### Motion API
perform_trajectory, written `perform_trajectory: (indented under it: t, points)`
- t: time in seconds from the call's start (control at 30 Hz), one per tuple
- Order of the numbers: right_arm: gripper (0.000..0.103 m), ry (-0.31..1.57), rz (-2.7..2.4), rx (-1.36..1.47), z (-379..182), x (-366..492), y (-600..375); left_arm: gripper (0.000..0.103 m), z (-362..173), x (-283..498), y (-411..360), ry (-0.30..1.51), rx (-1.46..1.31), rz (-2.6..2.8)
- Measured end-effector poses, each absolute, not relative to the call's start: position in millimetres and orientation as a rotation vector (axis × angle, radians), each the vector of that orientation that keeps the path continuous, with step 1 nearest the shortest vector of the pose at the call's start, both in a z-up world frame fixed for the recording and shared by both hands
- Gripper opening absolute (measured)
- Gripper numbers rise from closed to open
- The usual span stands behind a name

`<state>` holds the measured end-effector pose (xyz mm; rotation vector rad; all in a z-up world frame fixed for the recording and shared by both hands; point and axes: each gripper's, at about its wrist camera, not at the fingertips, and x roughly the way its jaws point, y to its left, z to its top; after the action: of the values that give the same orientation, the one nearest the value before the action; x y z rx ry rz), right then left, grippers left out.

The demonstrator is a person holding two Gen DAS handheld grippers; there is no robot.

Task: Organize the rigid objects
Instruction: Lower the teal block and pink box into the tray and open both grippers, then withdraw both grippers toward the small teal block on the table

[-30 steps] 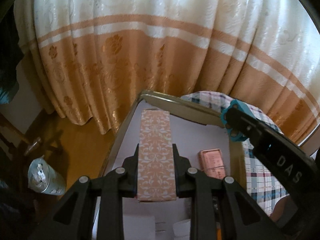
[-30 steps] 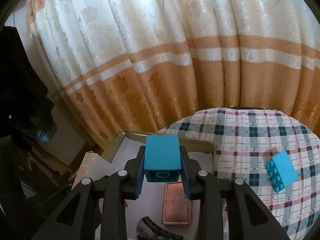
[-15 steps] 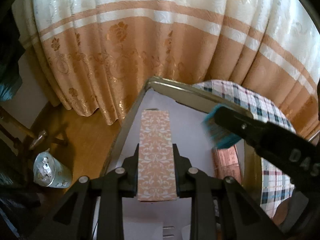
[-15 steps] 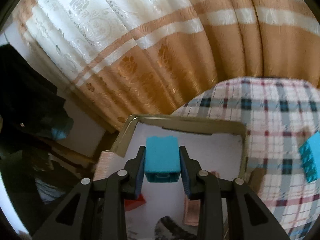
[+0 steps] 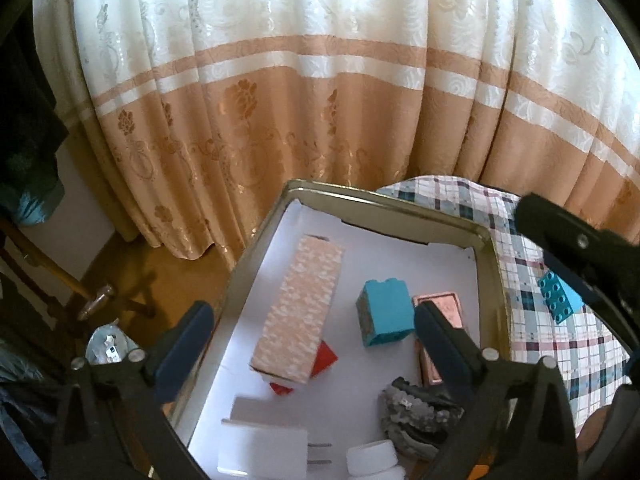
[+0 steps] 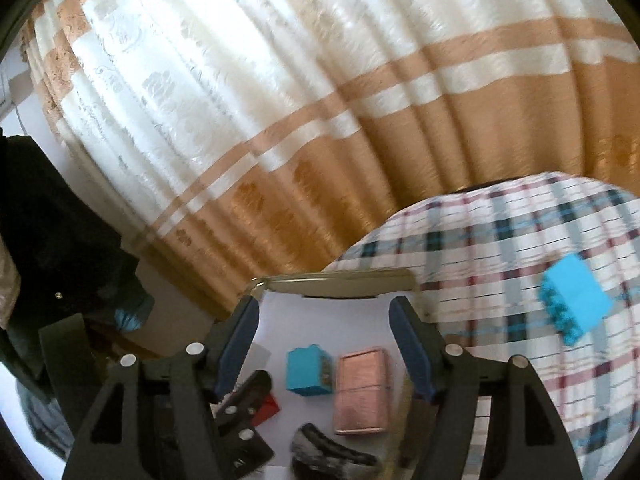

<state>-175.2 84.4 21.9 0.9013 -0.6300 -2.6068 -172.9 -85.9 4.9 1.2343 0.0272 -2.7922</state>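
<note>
Both grippers are hovering over the tray (image 5: pixel 486 240) with jaws spread wide and holding nothing: the left gripper (image 5: pixel 312 332) and the right gripper (image 6: pixel 324 344). The patterned box (image 5: pixel 298 312) is lying in the tray, partly on a red block (image 5: pixel 324 358). A blue block (image 5: pixel 386 312) is sitting beside the copper case (image 6: pixel 362 392). Another blue brick (image 6: pixel 574 304) is resting on the plaid cloth (image 6: pixel 500 240).

In the tray (image 5: pixel 486 240) at lower centre, a patterned pink box (image 5: pixel 298 314) lies beside a blue block (image 5: pixel 386 314) and copper case (image 6: pixel 362 392).
</note>
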Motion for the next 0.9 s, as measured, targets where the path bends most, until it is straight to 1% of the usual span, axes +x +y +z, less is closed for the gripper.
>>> perform_trajectory:
  t: [0.1,0.13,0.17,0.23,0.33,0.57,0.77,0.9]
  points:
    - [0.070,-0.556,-2.723,0.820,25,-157,93,0.102,7,-166,-80,0.026,1.224,-2.819]
    - [0.072,-0.509,-2.776,0.784,26,-149,96,0.102,7,-164,-79,0.028,1.223,-2.824]
    - [0.078,-0.462,-2.828,0.752,27,-143,99,0.102,7,-161,-77,0.037,1.215,-2.831]
    - [0.083,-0.394,-2.926,0.702,26,-131,107,0.102,8,-156,-73,0.053,1.195,-2.849]
    - [0.083,-0.386,-3.006,0.629,22,-117,125,0.102,9,-149,-62,0.049,1.168,-2.879]
    - [0.083,-0.394,-3.116,0.625,9,-108,156,0.102,12,-129,-42,0.054,1.030,-2.924]
    - [0.083,-0.392,-3.139,0.635,2,-101,165,0.102,11,-121,-22,-0.050,0.986,-2.937]
    - [0.083,-0.378,-3.142,0.649,-1,-96,172,0.102,11,-117,-13,-0.071,0.978,-2.953]
